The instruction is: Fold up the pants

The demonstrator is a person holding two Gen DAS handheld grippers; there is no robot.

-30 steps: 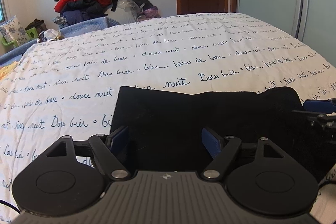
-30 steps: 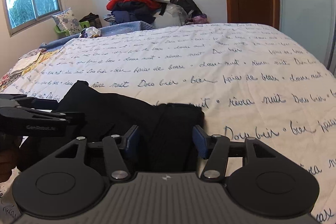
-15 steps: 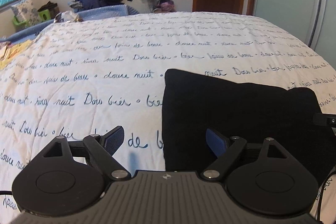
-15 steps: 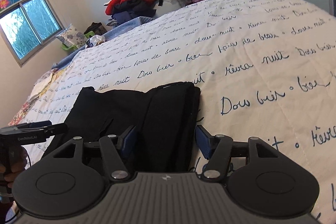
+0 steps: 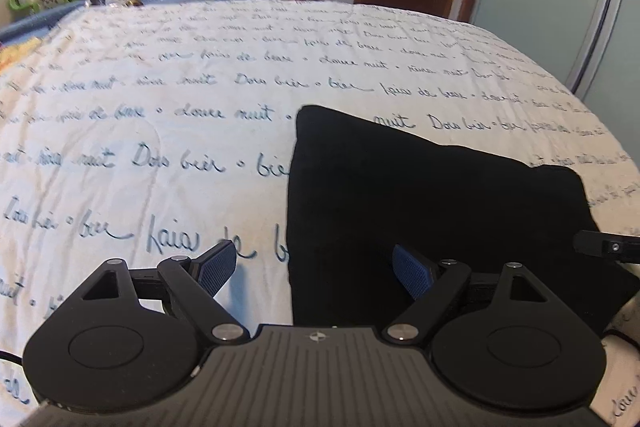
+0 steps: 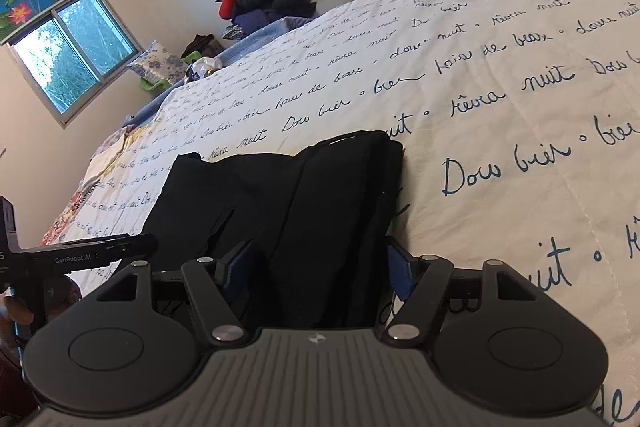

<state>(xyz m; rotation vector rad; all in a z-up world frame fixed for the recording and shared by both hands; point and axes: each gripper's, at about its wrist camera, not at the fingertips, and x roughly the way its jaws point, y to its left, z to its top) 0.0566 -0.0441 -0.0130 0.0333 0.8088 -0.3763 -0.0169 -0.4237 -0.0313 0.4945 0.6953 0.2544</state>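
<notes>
Since the black pants (image 5: 432, 211) already lie as a compact rectangle on the bed (image 5: 160, 147), the folding looks close to finished; what may be left, by my read, is a last fold or just squaring the edges.

Your left tongs (image 5: 314, 273) stand open with nothing pinched: the left pad sits over bare quilt, the right pad over the pants' near left edge, so the fabric edge runs up between the fingers. No pressing that I can see.

Your right tongs (image 6: 316, 267) have just been opening. The pants' right-hand stacked edge lies between the fingers, but the pads look clear of it, so I read them as released, not gripping.

Pants: dead ahead of both tongs, spanning the gap between them, flat on the quilt.

Material notes:
- Pants: matte black, soft, thin knit or woven cloth; layered thicker on the side by your right tongs, with visible stacked folds and a seam line.
- Corners rounded, slightly puffy, not crisp.
- Quilt: white, stitched, printed with blue cursive script, faintly wrinkled.
- Pads: blue, ribbed rubber.
</notes>
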